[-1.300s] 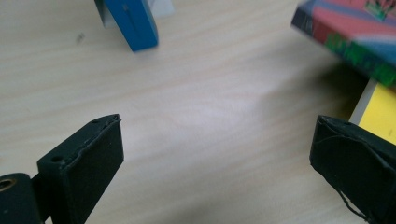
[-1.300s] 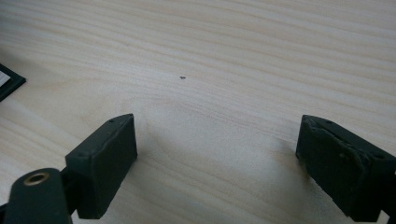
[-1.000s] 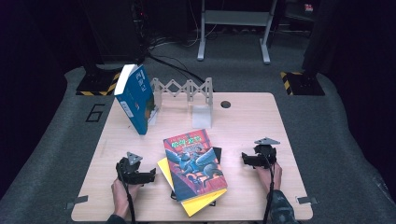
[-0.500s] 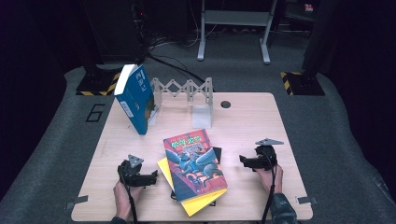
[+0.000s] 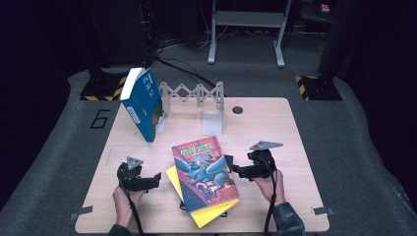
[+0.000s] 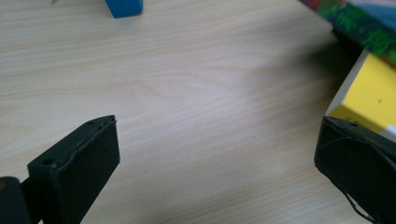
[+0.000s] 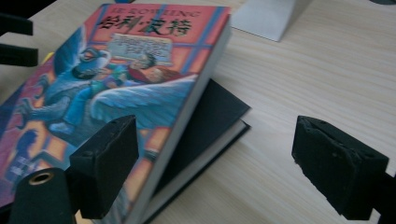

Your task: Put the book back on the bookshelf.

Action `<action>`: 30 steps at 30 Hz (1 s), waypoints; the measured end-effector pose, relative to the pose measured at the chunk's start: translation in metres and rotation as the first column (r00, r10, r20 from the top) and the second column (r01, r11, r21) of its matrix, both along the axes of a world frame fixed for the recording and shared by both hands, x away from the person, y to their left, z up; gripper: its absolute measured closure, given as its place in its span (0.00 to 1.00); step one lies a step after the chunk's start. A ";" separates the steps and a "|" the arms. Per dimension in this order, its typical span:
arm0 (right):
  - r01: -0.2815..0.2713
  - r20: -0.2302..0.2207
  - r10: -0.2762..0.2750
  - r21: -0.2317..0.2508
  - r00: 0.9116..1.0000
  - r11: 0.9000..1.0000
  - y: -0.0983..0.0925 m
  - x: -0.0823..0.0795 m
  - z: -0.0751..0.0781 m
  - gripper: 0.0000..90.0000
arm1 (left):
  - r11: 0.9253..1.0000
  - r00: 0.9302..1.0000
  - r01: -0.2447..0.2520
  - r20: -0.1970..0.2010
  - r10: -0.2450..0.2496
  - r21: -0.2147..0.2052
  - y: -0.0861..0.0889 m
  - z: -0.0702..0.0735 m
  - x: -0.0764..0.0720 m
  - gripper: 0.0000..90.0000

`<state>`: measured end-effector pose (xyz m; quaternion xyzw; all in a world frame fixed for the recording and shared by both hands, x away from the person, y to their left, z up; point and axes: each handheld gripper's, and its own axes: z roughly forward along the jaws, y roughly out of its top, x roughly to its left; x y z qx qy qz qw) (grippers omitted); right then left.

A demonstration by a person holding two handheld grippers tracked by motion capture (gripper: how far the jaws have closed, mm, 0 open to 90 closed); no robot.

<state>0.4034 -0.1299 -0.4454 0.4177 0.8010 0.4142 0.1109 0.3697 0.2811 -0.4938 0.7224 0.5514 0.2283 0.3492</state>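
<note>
So the illustrated book (image 5: 205, 172) sits top of the stack at lower centre of the high view, over a black book (image 7: 212, 126) and a yellow one (image 5: 209, 215), with the left gripper (image 5: 156, 178) and right gripper (image 5: 235, 171) flanking it, both gaping wide and holding nothing.

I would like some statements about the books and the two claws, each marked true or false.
1. The colourful book lies on top of the pile. True.
2. The blue book lies flat on the table. False: it stands tilted at the far left, beside the folding rack.
3. The right claw grips the colourful book. False: its jaws stand open beside the book's edge.
4. The left claw is open over bare wood. True.
5. A yellow book lies under the colourful one. True.
</note>
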 end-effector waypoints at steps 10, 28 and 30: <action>-0.054 -0.041 0.053 -0.027 0.998 0.998 0.024 0.003 -0.005 0.25 | 0.996 0.996 0.083 -0.018 -0.083 0.023 -0.023 0.012 0.009 0.00; -0.102 -0.097 0.101 -0.011 0.990 0.995 0.038 -0.011 -0.014 0.47 | 0.986 0.988 0.149 -0.048 -0.146 0.073 -0.046 0.014 0.022 0.00; -0.104 -0.085 0.103 -0.013 0.991 0.994 0.038 -0.011 -0.015 0.47 | 0.986 0.988 0.149 -0.053 -0.146 0.069 -0.045 0.014 0.024 0.00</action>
